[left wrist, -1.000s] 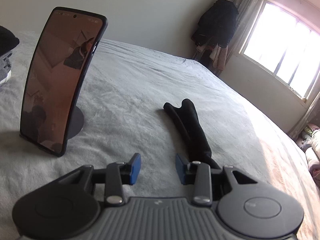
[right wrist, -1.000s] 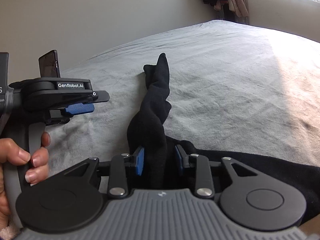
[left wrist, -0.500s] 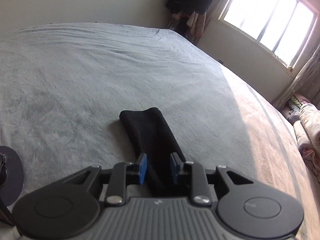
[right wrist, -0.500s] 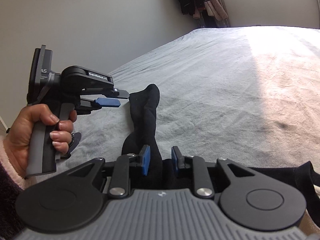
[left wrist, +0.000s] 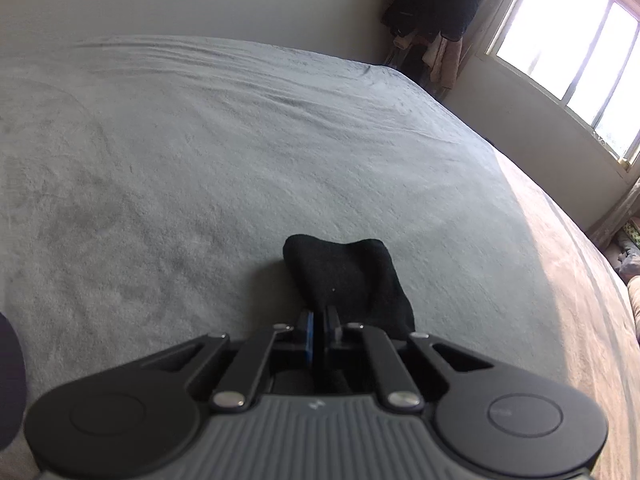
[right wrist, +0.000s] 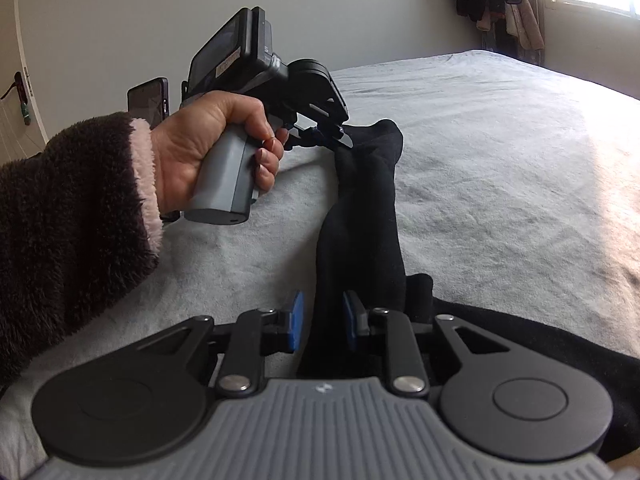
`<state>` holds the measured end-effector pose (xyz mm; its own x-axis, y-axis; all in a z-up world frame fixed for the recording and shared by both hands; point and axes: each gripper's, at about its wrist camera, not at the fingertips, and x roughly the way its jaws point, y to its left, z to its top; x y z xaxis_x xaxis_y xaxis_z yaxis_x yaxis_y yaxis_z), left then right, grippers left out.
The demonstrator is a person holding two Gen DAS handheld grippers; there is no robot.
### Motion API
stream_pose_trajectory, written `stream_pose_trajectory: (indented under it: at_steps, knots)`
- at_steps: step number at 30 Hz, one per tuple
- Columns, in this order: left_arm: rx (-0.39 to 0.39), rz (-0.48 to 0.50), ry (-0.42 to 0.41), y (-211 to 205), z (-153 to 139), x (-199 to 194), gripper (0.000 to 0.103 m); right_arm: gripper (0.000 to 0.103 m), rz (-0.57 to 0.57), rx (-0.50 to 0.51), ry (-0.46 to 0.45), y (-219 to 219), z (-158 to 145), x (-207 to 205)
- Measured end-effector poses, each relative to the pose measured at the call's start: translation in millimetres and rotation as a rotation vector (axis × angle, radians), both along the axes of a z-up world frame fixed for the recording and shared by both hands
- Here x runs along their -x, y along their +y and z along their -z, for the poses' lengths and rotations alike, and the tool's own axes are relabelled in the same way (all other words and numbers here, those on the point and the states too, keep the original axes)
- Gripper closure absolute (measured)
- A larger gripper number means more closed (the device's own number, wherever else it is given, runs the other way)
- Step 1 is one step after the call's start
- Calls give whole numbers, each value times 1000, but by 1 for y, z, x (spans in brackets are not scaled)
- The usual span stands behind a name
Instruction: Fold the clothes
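From the left wrist, the left tool point(left wrist: 318, 322) is clamped on the end of a long black fabric garment point(left wrist: 344, 276) lying on the grey fleece-covered bed point(left wrist: 200, 160). From the right wrist, the right tool point(right wrist: 322, 322) straddles the garment point(right wrist: 360, 216) with its blue pads apart, and the person's left hand point(right wrist: 212, 156) holds the other tool at the far end.

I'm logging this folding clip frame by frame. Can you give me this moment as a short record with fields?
surface: grey bed cover
garment: black sleeve, part of a black garment lying on the bed
left gripper: shut on the sleeve's cuff end
right gripper: open, fingers astride the sleeve near its base
left hand: holding the left gripper's handle
background: phone on a stand, window
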<state>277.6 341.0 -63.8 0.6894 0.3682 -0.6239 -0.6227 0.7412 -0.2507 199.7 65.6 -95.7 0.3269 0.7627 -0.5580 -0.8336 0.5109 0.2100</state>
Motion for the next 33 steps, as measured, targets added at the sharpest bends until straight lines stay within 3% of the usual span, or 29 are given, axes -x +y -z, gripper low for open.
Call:
stream_pose_trajectory:
  at_steps: [4,9,11,15,19,20,22,26,28,30,33]
  knots:
    - [-210,-46,78,-13,-26,11,99,99,-8,-45,39,-1,0,-4]
    - [-369,-103,198,-9,-45,17,99,99,-87,-156,153,0,-1,-5]
    - [-398,-127,260,-1,-44,15,99,99,-104,-162,184,4,2,-5]
    - [-349,-159,351,13,-38,15,96,98,-124,-148,226,13,8,-5]
    - [-339,-169,321,13,-47,17,92,91,-149,-131,247,20,14,-4]
    - [-350,-165,314,11,-50,15,87,86,-161,-135,248,20,13,-1]
    - [-358,-153,299,8,-56,11,77,86,-189,-145,259,18,9,1]
    - [-280,-83,308,11,-60,-3,75,86,-211,-181,217,3,-9,4]
    - [-236,-47,334,13,-57,-11,74,82,-160,-211,167,-14,-20,-2]
    - [-196,-34,365,17,-51,-18,74,65,-69,-225,114,-33,-28,-11]
    - [-157,-21,409,23,-39,-28,73,64,35,-179,37,-49,-29,-18]
